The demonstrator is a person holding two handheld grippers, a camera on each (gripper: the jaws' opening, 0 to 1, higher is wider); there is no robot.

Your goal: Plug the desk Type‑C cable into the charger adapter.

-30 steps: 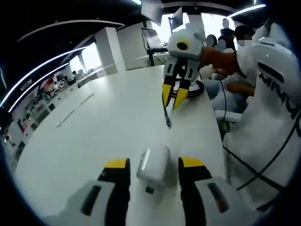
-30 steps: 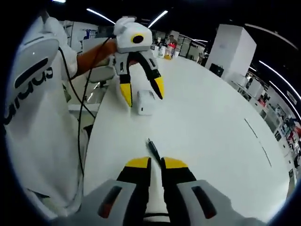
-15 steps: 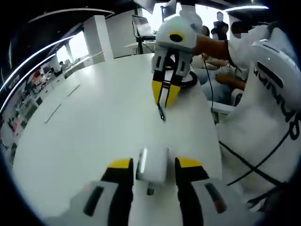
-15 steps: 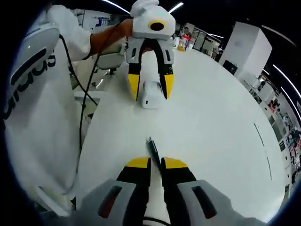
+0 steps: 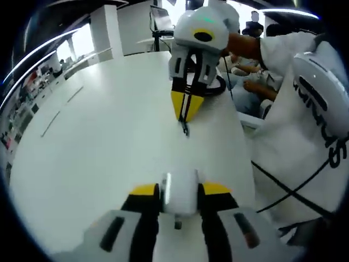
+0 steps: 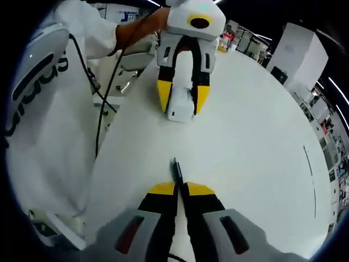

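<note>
The left gripper [image 5: 180, 191] now has its jaws pressed against both sides of the white charger adapter [image 5: 180, 192], which sits on the white table [image 5: 103, 136]. A second ago the jaws stood well apart with the adapter lying loose between them; they have since drawn in until the yellow tips touch its flanks, so the adapter looks secured. In the right gripper view the same left gripper [image 6: 182, 103] comes in from the top, its yellow tips flanking the adapter [image 6: 181, 103], with the adapter's end face turned toward the camera.

The right gripper [image 6: 176, 188] has its jaws together on the Type-C cable [image 6: 175, 170], whose dark plug sticks out just past the tips and points at the adapter. In the left gripper view that gripper [image 5: 185, 106] hangs above the table with the plug [image 5: 186, 126] jutting below its closed tips. Over the last second the two grippers have drawn closer and the plug has come more nearly in line with the adapter, though the two are still apart.

With the adapter gripped and the plug held, the task appears ready for insertion. Which face carries the port cannot be told for certain; a small dark slot shows on the near face [image 5: 177, 224] in the left gripper view.
</note>
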